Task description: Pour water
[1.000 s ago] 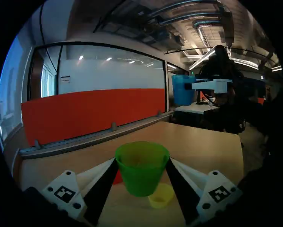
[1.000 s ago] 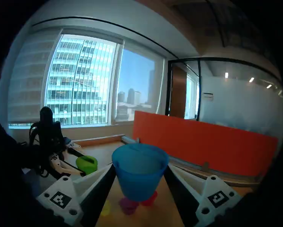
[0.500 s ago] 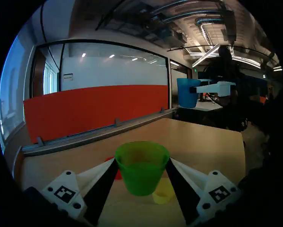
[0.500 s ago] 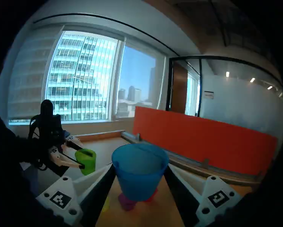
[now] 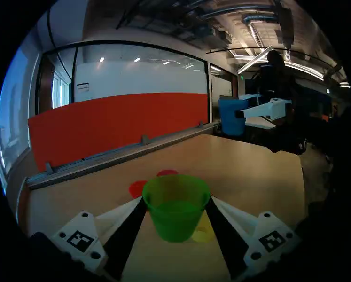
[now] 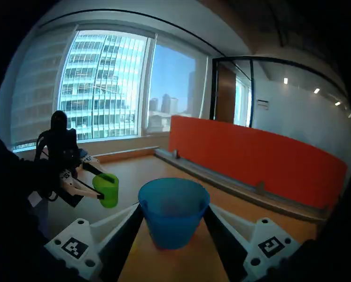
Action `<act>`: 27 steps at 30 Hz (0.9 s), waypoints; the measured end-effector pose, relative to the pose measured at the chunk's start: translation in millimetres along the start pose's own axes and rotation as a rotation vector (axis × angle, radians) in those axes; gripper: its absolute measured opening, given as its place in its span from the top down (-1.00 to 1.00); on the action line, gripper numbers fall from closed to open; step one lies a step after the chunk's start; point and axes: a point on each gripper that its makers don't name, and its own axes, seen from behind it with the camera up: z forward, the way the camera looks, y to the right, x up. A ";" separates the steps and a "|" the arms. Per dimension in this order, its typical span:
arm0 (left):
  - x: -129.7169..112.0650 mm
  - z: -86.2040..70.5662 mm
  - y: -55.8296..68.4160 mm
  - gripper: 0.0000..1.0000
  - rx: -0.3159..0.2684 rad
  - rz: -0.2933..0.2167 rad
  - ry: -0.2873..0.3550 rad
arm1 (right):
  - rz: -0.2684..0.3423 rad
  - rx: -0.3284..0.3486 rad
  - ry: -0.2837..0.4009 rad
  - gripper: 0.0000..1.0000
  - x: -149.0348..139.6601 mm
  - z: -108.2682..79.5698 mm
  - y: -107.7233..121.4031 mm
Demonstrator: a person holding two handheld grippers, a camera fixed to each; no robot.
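Left gripper (image 5: 175,203) fingers clamp the green cup (image 5: 176,221), right gripper (image 6: 173,207) fingers the blue cup (image 6: 174,225); best bring one rim just over the other before tilting slowly.

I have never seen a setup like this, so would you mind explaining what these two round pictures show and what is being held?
There is no robot: a person holds a two-finger tool in each hand, each carrying a wide-angle camera. The left gripper view looks along the fingers of the left gripper, clamped on a green cup. The right gripper view does likewise for the right gripper, holding a blue cup. Each view also catches the other gripper farther off. Below lies a wooden table with a red object and a yellow object, beside an orange partition.
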 end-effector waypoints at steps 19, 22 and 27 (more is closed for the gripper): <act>-52.2 8.5 6.1 -0.72 -0.051 0.007 -0.146 | 0.022 0.071 -0.135 -0.79 -56.5 12.5 -6.4; -60.2 10.8 8.8 -0.72 -0.060 0.009 -0.167 | 0.017 0.086 -0.165 -0.79 -69.5 15.9 -8.9; -71.7 14.2 10.5 -0.72 -0.068 0.012 -0.197 | 0.001 0.110 -0.217 -0.79 -91.4 20.7 -14.5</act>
